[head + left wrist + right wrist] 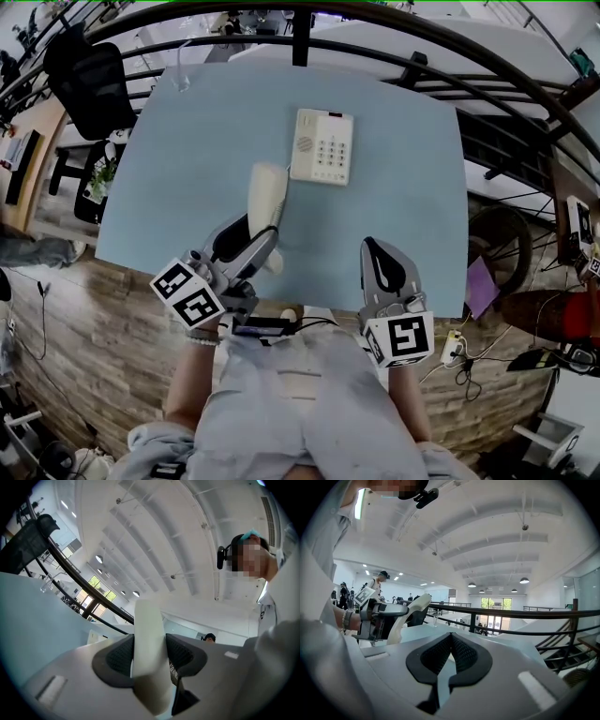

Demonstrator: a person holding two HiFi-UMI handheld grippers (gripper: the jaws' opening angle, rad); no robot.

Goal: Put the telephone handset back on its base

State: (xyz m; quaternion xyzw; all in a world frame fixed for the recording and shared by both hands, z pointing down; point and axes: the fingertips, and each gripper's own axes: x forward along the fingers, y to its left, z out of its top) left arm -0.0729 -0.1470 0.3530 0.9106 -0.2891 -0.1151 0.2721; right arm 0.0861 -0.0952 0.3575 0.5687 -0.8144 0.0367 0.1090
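My left gripper (251,231) is shut on the cream telephone handset (266,197), which is lifted above the light blue table (187,169) and points toward the base. The handset (149,639) fills the gap between the dark pads in the left gripper view. The white telephone base (322,146) with its keypad lies flat at the table's far middle, just right of the handset's far end. My right gripper (375,247) hovers over the table's near edge, shut with nothing between its pads (451,651). From the right gripper view the held handset (411,611) shows at the left.
A clear glass (180,77) stands at the table's far left corner. A black office chair (86,80) is beyond the left edge. A dark railing (394,56) curves behind the table. Cables and a power strip (454,351) lie on the wooden floor at the right.
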